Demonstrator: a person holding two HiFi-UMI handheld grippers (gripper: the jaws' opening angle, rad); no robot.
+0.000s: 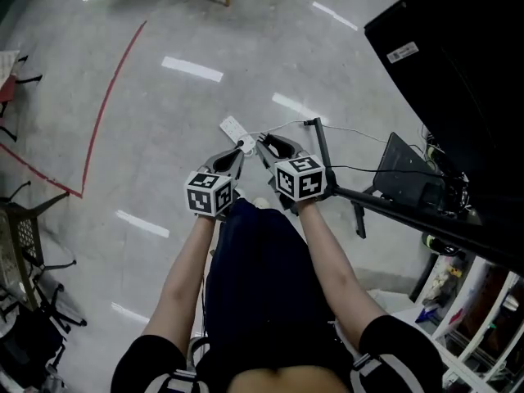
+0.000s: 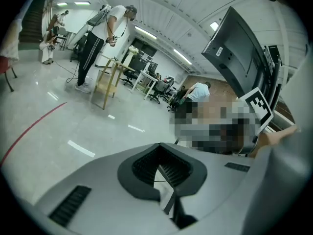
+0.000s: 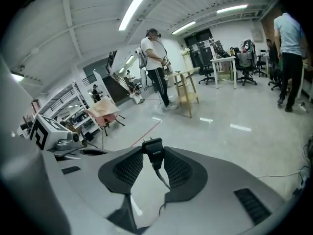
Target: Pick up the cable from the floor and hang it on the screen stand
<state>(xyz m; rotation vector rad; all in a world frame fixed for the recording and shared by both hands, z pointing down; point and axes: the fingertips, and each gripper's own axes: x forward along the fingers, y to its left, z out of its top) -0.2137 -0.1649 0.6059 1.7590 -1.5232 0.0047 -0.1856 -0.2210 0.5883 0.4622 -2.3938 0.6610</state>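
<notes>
Holding both grippers side by side above the glossy grey floor (image 1: 205, 47), tips pointing away from the person.

Right gripper (image 3: 152, 156): jaws closed onto a black moulded plug (image 3: 152, 148), with its prongs sticking out past the tips. The plug's thin dark cable (image 3: 161, 179) drops back between the pads and out below them, so that end is off the floor.

Left gripper (image 2: 160, 166): jaws brought together at the tips, just left of the right jaws. A fine dark strand crosses the slot behind the tips; cannot tell whether it is pinched.

White rectangular power strip (image 1: 233, 126): on the floor, just ahead of the left jaws.

Thin pale lead (image 1: 360, 131): runs along the floor from near the jaw tips off to the right.

Black metal screen stand (image 1: 393, 205): slim post just right of the right jaws, long bar running on to the right. Large black screen (image 1: 458, 64): ahead of the jaws and well to the right.
</notes>
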